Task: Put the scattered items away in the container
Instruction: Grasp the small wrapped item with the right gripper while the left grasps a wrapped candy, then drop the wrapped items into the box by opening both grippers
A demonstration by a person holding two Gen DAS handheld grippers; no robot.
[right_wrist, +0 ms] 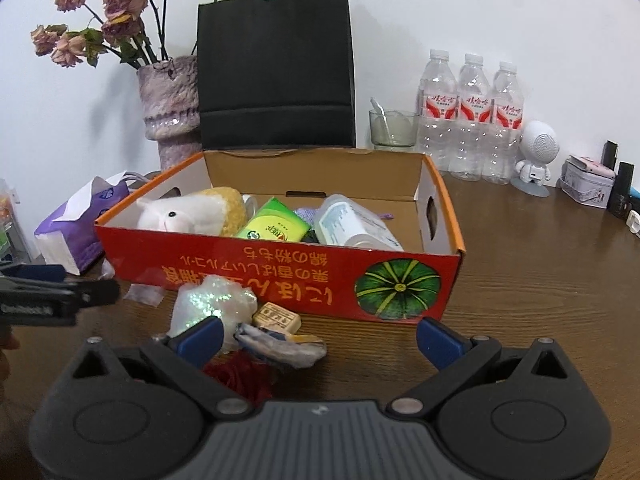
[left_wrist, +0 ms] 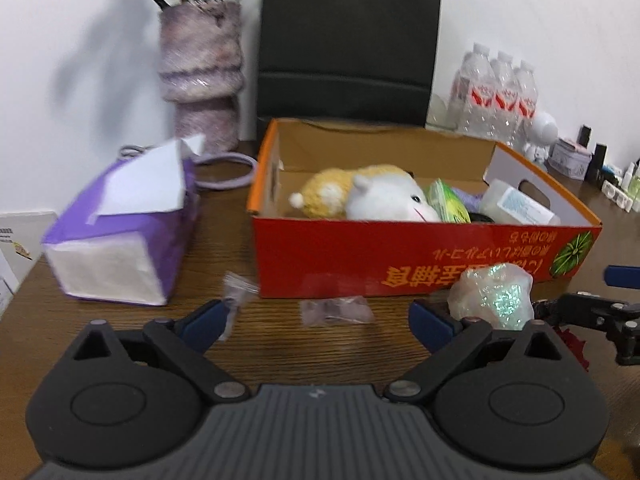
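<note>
1. The box is red and orange. It sits open on the brown table.
2. Inside the box lie a plush toy, a green pack and a clear bottle.
3. Some things are not in the box. They lie on the table just in front of it.
4. A shiny wad is near the box's front wall. A small tan block lies just beside the wad.
5. A crumpled wrapper lies in front of the block. Something red is next to the wrapper.
6. Two small clear bags lie to the left of the wad.
7. The left gripper has its fingers wide apart. One clear bag lies between them. The fingers do not press on it.
8. The right gripper is also wide apart. It holds nothing. The wrapper lies between its fingers.
9. A purple tissue pack sits left of the box.
10. A black bag, a vase and three water bottles stand behind the box.
</note>
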